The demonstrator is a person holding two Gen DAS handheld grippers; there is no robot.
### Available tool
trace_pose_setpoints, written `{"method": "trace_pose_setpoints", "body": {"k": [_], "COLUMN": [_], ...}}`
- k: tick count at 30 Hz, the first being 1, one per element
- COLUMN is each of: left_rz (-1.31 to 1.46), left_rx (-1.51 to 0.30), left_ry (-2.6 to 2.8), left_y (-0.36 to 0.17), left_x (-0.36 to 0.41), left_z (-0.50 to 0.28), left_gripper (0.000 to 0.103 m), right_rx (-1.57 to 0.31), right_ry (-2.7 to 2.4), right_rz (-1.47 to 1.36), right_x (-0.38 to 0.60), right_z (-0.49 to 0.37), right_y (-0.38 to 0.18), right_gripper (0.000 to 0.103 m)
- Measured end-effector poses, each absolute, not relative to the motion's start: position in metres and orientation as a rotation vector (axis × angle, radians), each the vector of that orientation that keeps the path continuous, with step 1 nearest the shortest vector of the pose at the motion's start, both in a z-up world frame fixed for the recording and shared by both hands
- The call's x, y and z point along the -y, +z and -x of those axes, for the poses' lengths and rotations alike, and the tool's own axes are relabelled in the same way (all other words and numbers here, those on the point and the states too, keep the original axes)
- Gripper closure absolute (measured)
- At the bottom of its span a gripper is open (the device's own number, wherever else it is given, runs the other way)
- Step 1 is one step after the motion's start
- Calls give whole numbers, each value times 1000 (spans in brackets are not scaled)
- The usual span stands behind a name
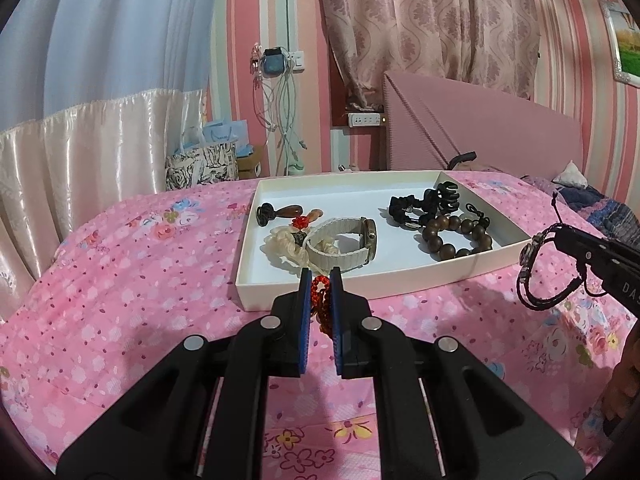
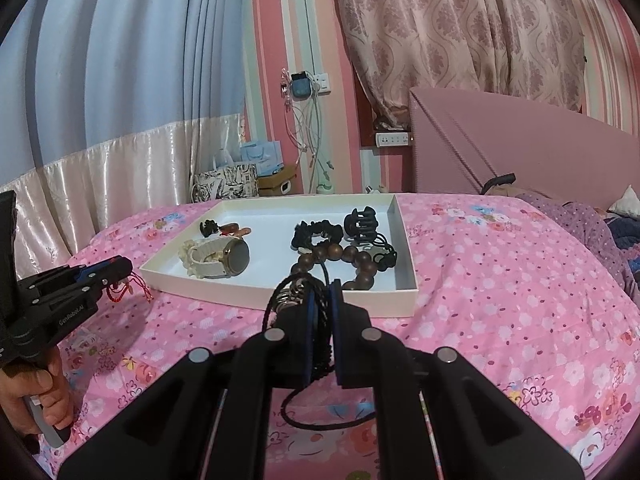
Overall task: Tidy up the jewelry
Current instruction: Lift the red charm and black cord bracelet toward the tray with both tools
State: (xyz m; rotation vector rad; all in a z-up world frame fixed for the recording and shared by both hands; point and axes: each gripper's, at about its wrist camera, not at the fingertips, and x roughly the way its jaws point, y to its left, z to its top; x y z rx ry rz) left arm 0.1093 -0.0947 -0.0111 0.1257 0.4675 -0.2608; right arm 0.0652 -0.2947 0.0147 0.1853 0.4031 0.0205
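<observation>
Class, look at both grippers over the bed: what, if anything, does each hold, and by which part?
The left gripper is shut on a red bracelet, pinching its cord. The right gripper is shut on a black cord bracelet, gripped by its strands; the metal charm hangs free.

The right gripper [image 2: 321, 300] is clamped on a black cord bracelet [image 2: 294, 294], held above the pink floral bed [image 2: 500, 280] just near of a white tray [image 2: 404, 236]. At far left the left gripper [image 2: 116, 270] pinches a red string bracelet [image 2: 128, 286]. The tray holds a white-strapped watch [image 2: 228, 258], wooden beads [image 2: 352, 258] and a black claw clip [image 2: 360, 222].
</observation>
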Motion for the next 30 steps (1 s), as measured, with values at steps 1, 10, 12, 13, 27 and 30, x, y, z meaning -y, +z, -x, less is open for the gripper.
{"method": "trace_pose_setpoints", "body": {"k": [1, 10, 12, 13, 27, 30], "left_rz": [-132, -142, -141, -141, -151, -150], "left_rx": [-468, -471, -469, -469, -466, -472], "left_ry": [-259, -262, -261, -261, -256, -257], "left_y": [-11, -11, -11, -11, -11, -11], "left_x": [96, 97, 97, 98, 98, 98], "left_z": [-109, -111, -111, -110, -110, -111], "left_gripper": [96, 96, 96, 96, 96, 96], "right_rx": [-406, -422, -423, -421, -421, -420], "right_ry": [21, 25, 28, 28, 33, 34], "right_rz": [-185, -186, -191, -191, -199, -200], "right_x": [295, 295, 295, 295, 297, 297], "right_z": [-65, -66, -65, -65, -62, -63], "right_y": [14, 15, 15, 15, 16, 17], "right_gripper": [96, 96, 96, 96, 96, 96]}}
